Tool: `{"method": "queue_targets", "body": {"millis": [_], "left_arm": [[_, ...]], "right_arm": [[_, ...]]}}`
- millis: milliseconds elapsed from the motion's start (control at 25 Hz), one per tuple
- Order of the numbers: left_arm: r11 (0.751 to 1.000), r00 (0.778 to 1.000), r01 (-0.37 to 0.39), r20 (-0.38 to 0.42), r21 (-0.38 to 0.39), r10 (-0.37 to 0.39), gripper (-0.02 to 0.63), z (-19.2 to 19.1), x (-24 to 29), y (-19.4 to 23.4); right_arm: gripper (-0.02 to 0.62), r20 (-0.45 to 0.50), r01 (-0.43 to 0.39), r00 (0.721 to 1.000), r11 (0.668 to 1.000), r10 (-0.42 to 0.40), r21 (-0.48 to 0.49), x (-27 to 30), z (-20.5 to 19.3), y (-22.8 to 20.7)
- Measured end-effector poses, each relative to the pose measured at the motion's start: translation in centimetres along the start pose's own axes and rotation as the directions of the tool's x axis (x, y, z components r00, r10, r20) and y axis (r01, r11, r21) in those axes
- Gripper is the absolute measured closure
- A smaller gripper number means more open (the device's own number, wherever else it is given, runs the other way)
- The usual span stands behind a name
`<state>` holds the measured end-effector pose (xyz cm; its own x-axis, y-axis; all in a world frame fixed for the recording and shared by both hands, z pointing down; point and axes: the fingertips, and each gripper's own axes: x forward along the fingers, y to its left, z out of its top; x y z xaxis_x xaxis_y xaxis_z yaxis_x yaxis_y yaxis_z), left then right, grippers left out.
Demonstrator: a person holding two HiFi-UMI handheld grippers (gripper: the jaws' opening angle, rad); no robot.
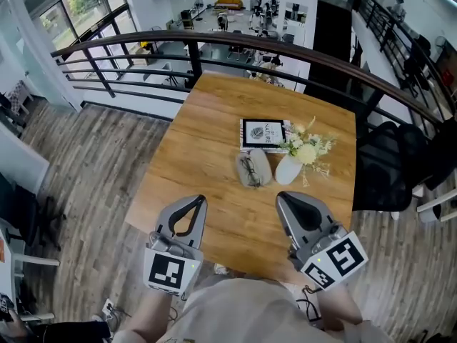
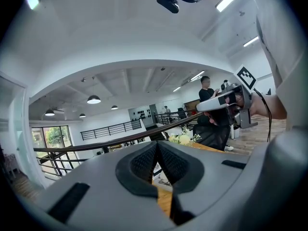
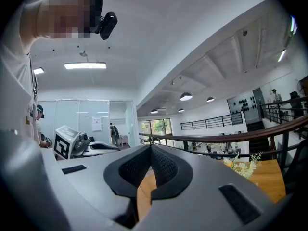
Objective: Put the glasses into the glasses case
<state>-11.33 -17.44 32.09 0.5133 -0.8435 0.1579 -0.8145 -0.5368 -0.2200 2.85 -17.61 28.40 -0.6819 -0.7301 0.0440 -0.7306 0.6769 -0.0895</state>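
A grey oval glasses case (image 1: 261, 167) lies in the middle of the wooden table (image 1: 207, 141), and dark-framed glasses (image 1: 249, 170) rest on its left part. Both grippers hover over the table's near edge, well short of the case. My left gripper (image 1: 200, 200) is at the lower left, its jaws shut with nothing between them, as the left gripper view confirms (image 2: 157, 144). My right gripper (image 1: 282, 196) is at the lower right, jaws also shut and empty (image 3: 150, 147). Both point roughly level toward the far railing.
A white vase of pale flowers (image 1: 288, 168) stands right beside the case, and a book (image 1: 263, 133) lies just behind it. A dark curved railing (image 1: 214, 41) runs past the table's far side. A black chair (image 1: 389, 166) stands at the right.
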Motion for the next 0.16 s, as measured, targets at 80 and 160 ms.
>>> {"method": "queue_targets", "body": {"millis": [80, 160], "left_arm": [[1.0, 1.0, 0.0, -0.005, 0.0, 0.0, 0.591, -0.1, 0.1, -0.05], [1.0, 1.0, 0.0, -0.011, 0.0, 0.0, 0.589, -0.24, 0.24, -0.05]], "right_arm": [[0.571, -0.002, 0.003, 1.0, 1.0, -0.003, -0.001, -0.1, 0.0, -0.14], [0.569, -0.004, 0.008, 1.0, 1.0, -0.008, -0.003, -0.19, -0.01, -0.33]]}}
